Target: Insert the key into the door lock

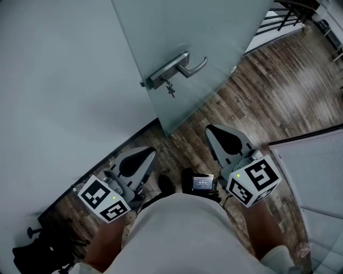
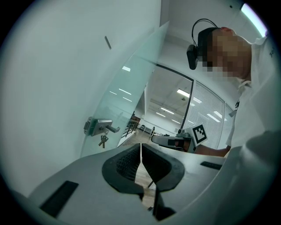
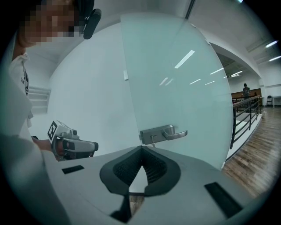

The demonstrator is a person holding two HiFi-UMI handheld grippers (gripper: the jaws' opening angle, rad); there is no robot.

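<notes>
A frosted glass door [image 1: 214,32] carries a metal lock plate with a lever handle [image 1: 172,68]. A key [image 1: 170,90] sits in the lock with another hanging from it. The left gripper view shows the lock [image 2: 97,126] and its keys [image 2: 103,140] far off to the left. In the right gripper view the handle [image 3: 163,133] lies just beyond the jaw tips. My left gripper [image 1: 150,154] [image 2: 141,146] is shut and holds nothing. My right gripper [image 1: 210,130] [image 3: 142,149] is also shut with nothing in it. Both are held low near my body, well short of the door.
A pale wall [image 1: 59,80] runs along the left of the door. The wooden floor [image 1: 278,91] stretches to the right, with a black railing [image 1: 286,16] at the top right and a blind-covered partition [image 1: 316,171] at the right. A chair base [image 1: 40,249] sits bottom left.
</notes>
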